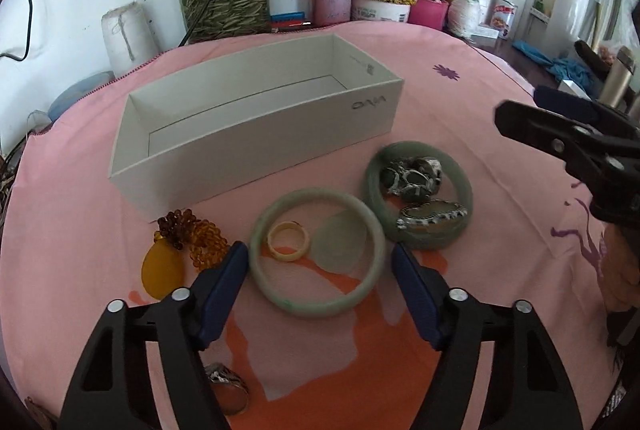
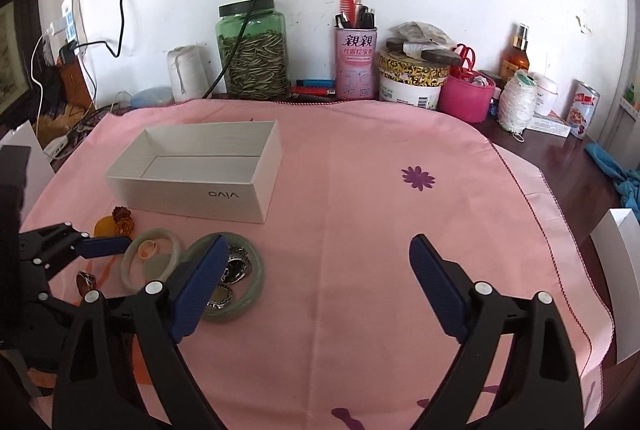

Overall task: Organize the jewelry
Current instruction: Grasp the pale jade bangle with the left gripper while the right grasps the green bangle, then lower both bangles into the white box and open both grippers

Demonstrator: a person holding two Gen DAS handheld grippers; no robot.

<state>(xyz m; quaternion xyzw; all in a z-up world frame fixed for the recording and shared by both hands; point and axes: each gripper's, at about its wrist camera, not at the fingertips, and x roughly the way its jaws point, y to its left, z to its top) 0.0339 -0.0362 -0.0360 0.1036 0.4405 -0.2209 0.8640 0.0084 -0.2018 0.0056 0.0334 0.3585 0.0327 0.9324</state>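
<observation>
- The left gripper [image 1: 318, 262] hovers low with its jaws spread wide and empty, one on each side of the pale jade bangle [image 1: 317, 253]; the right gripper [image 2: 314, 250] is also wide open, holds nothing, and stands over bare pink cloth [image 2: 360, 190].
- Nearest of all, one metal ring with a brown stone [image 1: 228, 388] lies under the left gripper.
- Inside the pale bangle lie one cream ring [image 1: 289, 241] and one thin green disc [image 1: 340, 242]. Closing on the bangle could drag or flick these loose pieces, and the smooth, hard jade would likely slip from the pads and might crack if dropped.
- Just right, touching the first, a second, darker jade bangle [image 1: 418, 196] holds about two silver-set pieces [image 1: 412, 178]; their exact number is hard to tell.
- To the left sits one amber pendant on brown beads [image 1: 176, 250]; the strand could snag a jaw.
- Beyond stands one empty white vivo box [image 1: 256, 134], light enough to slide if bumped.
- Along the wall: one green jar of seeds [image 2: 253, 50] and one pink can [image 2: 355, 64].
</observation>
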